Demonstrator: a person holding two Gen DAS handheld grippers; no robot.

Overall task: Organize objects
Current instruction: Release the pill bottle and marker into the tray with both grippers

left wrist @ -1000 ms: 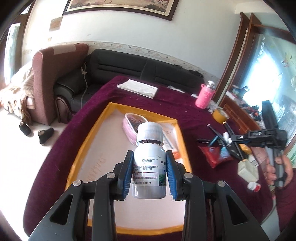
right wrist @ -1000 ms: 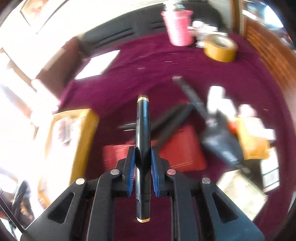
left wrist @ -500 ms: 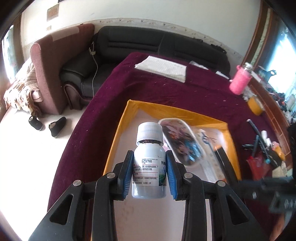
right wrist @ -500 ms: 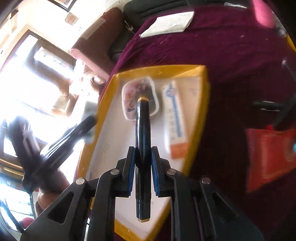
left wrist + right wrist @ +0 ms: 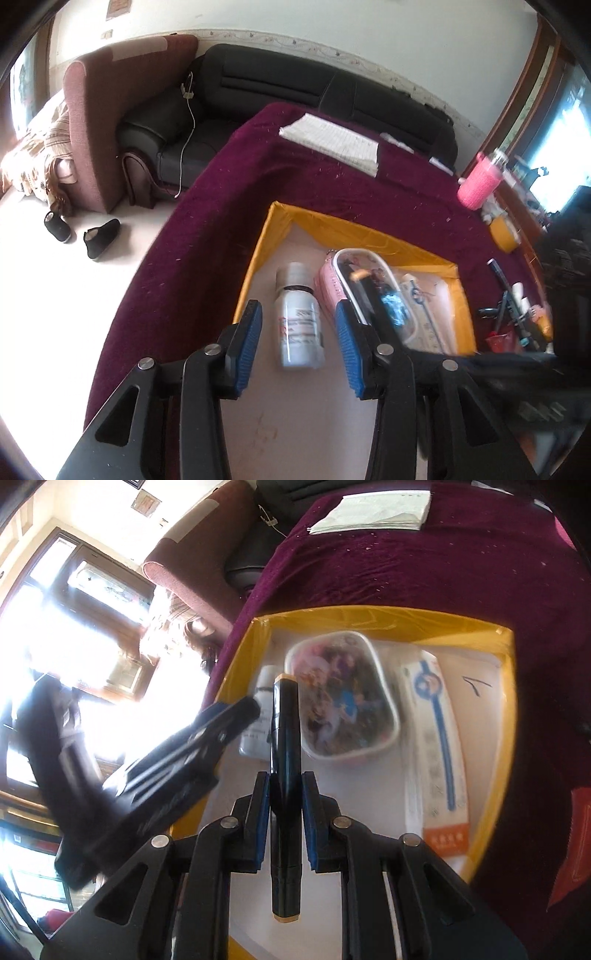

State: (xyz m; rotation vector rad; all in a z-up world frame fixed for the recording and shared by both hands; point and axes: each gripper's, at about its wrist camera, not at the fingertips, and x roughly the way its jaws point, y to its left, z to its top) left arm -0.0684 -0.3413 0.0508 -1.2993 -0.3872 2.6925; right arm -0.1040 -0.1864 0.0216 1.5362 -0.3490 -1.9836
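A white bottle [image 5: 299, 328] with a printed label lies on its side in the yellow-walled tray [image 5: 351, 229], beside a pink clear pouch [image 5: 332, 284]. My left gripper [image 5: 297, 306] hangs just above the bottle. Its jaws are opening, and the blue pads stand clear of the bottle's sides. My right gripper [image 5: 284, 779] is shut on a black marker [image 5: 286, 738] with gold ends, held over the tray [image 5: 369, 614] between the bottle [image 5: 253, 734] and the pouch [image 5: 340, 701]. The left gripper [image 5: 221, 716] shows blurred at the left of the right wrist view.
A flat packet [image 5: 436, 746] with blue print and an orange end lies right of the pouch. On the maroon cloth are a white paper stack [image 5: 332, 144], a pink bottle [image 5: 478, 184], a yellow tape roll [image 5: 502, 229] and loose pens [image 5: 509, 306]. A black sofa [image 5: 295, 88] stands behind.
My left gripper came down over the tray and let go of the bottle, which now lies on the tray floor. My right gripper carried the marker from the clutter to above the tray.
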